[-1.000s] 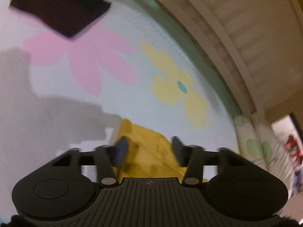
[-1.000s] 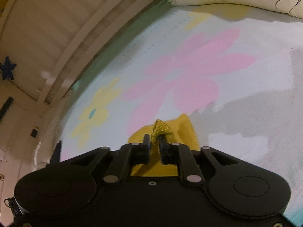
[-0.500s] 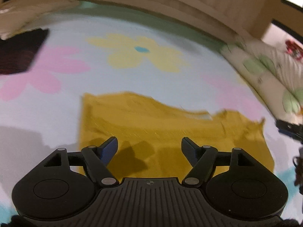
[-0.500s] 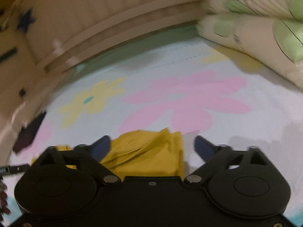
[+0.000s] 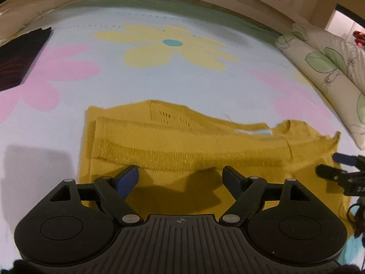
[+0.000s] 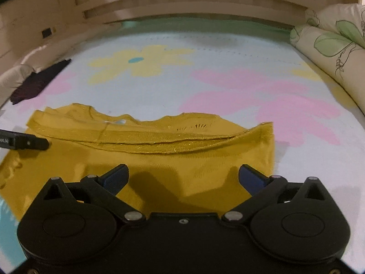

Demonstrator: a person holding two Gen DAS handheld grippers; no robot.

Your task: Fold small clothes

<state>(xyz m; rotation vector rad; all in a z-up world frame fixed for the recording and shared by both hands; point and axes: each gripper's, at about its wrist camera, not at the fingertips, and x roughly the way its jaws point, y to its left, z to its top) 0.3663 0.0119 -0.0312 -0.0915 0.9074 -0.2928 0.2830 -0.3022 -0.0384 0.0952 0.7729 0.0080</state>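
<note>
Left wrist view shows the right gripper (image 5: 337,166) poking in at the right edge over the garment's far end; right wrist view shows a dark finger of the left gripper (image 6: 25,142) at the left edge, plus a wall strip with a dark socket. Yellow knit garment (image 5: 182,141) lies flat on the bed, upper part folded over along a glittery hem. Left gripper (image 5: 180,178) fingers have just been opening, spread wide, nothing clamped, garment just ahead and below them. Right gripper (image 6: 182,178) fingers also just opened, fully apart, empty, garment (image 6: 159,150) under them. Bed sheet (image 5: 205,82) pale blue with pink and yellow flowers. Dark cloth (image 5: 20,54) near the left edge, floral pillow (image 6: 337,45) at right, slatted headboard (image 6: 194,2) behind.
</note>
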